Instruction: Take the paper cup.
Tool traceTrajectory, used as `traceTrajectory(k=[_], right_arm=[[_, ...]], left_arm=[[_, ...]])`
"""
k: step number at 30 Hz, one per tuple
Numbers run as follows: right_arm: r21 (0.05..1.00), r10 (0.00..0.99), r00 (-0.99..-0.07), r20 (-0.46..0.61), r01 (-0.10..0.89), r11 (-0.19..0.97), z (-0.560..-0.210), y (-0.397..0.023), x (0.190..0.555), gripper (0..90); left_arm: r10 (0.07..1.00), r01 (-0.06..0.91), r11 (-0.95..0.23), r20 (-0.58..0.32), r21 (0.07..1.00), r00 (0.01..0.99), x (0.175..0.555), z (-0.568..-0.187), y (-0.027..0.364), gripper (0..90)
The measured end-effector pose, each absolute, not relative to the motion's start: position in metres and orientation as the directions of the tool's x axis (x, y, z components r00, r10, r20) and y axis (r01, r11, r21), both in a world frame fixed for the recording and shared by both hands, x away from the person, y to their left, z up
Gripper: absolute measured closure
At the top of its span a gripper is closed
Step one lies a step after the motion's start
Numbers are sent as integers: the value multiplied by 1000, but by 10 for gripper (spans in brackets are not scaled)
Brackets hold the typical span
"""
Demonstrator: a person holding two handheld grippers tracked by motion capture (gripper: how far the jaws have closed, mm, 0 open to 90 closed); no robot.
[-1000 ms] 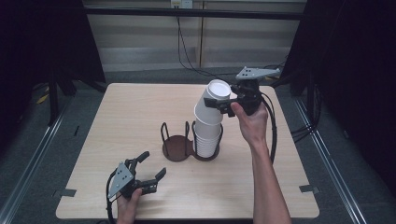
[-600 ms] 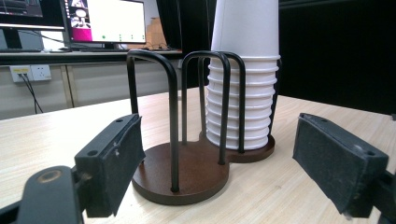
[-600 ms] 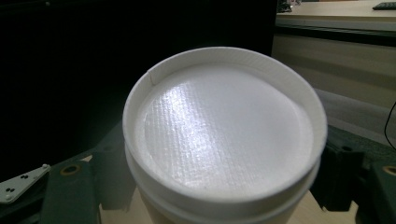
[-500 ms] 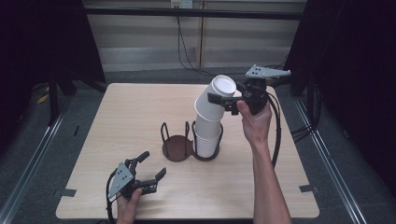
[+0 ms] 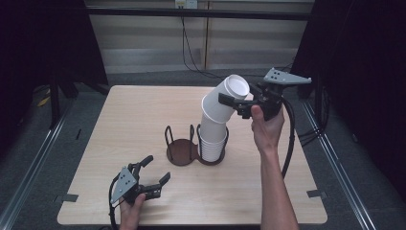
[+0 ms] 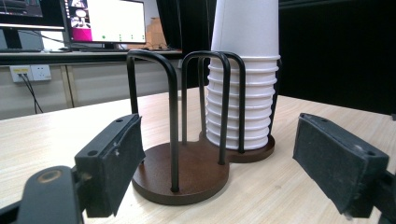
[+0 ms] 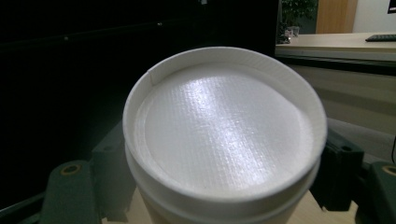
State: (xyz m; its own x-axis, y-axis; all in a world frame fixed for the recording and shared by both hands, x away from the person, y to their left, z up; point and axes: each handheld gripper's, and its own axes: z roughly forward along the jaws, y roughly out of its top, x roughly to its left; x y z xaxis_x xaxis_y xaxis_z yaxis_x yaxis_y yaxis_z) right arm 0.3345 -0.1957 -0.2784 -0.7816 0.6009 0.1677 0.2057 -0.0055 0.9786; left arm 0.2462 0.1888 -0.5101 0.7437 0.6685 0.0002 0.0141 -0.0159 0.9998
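A brown two-ring cup holder [image 5: 179,154] with black wire loops stands mid-table. Its right ring holds a stack of upside-down white paper cups [image 5: 213,143]; its left ring is bare. The top cups [image 5: 229,96] lean out of the stack toward the right, and my right gripper [image 5: 230,99] is shut on them from the side. In the right gripper view the top cup's base [image 7: 224,126] sits between the two jaws. My left gripper [image 5: 157,168] rests at the table's front left, open, nothing between its pads. It faces the holder [image 6: 187,172] and the stack [image 6: 243,112].
The light wooden table [image 5: 134,120] has dark floor and metal rails around it. A cable [image 5: 289,139] hangs from the right gripper beside the person's forearm. Black curtains stand at both sides, a wall with cables behind.
My right gripper has moved right and slightly up, tipping the top cups further to the right off the stack. The left gripper has stayed put.
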Motion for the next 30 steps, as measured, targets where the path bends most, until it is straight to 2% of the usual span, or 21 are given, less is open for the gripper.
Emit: traceTrajectory(k=[13,30], right_arm=[[983,563,-810,161,185,-15,-275,-196,315,234],[985,531,-833,155,173,-16,-288,-186,290,235]], left_arm=[[669,15,-16,0,1000,744,246,-510,189,159],[670,18,-15,-3,1000,743,246,-510,189,157]])
